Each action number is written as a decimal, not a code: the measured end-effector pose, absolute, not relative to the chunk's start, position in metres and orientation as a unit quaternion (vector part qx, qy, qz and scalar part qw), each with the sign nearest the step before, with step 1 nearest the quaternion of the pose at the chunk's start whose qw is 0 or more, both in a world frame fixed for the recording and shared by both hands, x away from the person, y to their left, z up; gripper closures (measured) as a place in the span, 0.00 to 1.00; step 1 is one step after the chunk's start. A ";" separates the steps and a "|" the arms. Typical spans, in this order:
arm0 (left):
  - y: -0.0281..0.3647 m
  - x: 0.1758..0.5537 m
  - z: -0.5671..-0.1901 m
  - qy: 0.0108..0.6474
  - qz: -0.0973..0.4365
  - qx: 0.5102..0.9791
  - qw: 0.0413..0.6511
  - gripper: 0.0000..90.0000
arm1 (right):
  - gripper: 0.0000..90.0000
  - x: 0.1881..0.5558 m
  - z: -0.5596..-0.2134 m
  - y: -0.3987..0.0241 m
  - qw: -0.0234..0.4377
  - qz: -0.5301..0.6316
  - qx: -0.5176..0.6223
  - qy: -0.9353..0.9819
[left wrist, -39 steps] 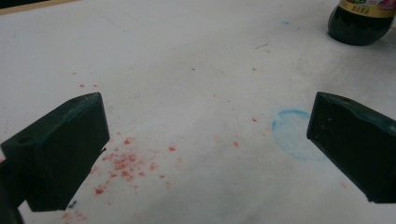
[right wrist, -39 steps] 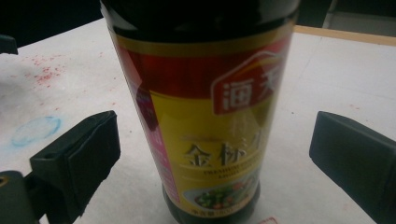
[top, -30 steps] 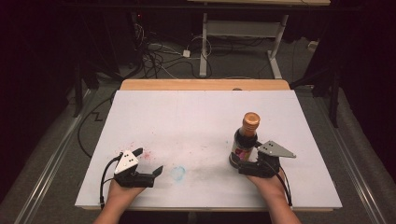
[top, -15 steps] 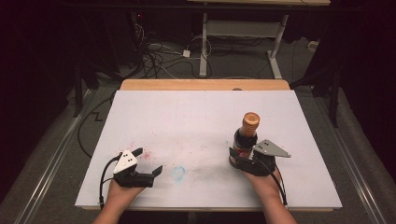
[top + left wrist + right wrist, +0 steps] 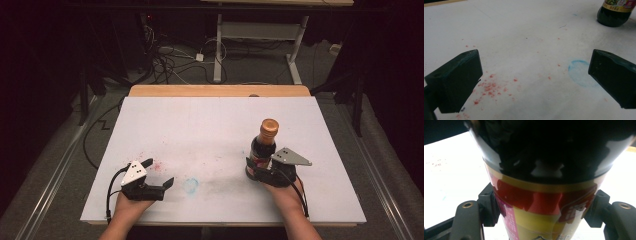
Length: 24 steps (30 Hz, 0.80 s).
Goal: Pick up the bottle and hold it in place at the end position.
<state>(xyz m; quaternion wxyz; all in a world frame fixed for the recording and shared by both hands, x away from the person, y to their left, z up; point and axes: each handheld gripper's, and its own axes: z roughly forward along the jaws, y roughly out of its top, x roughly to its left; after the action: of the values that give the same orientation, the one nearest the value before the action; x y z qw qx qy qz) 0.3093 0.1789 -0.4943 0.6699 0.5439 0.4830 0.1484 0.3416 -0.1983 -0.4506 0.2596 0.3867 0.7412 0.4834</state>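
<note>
The right hand-held gripper (image 5: 256, 169) had just been closing, and its jaws now pressed both sides of the dark bottle (image 5: 263, 146), which stood upright on the table (image 5: 210, 125) between them. The left hand-held gripper (image 5: 159, 173) lay released, well apart from the bottle, over red crumbs (image 5: 489, 88). The grasp looked made; lifting or moving the bottle seemed left to do.

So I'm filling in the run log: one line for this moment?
right gripper: jaws just closed onto bottle | bottle: upright on table | left gripper: open, empty
</note>
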 end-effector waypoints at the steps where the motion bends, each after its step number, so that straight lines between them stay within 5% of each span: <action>1: 0.179 0.309 -0.494 0.483 0.148 0.544 0.670 0.00 | 0.35 0.343 -0.450 -0.198 0.257 0.483 0.387 0.742; 24: 0.179 0.308 -0.494 0.479 0.148 0.544 0.673 0.00 | 0.35 0.378 -0.440 -0.154 0.233 0.498 0.336 0.765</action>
<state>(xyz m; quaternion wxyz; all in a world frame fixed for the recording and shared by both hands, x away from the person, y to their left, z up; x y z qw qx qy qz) 0.3081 0.1793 -0.4942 0.6725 0.5443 0.4791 0.1480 0.3778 -0.1543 -0.4399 0.2334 0.3362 0.7648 0.4976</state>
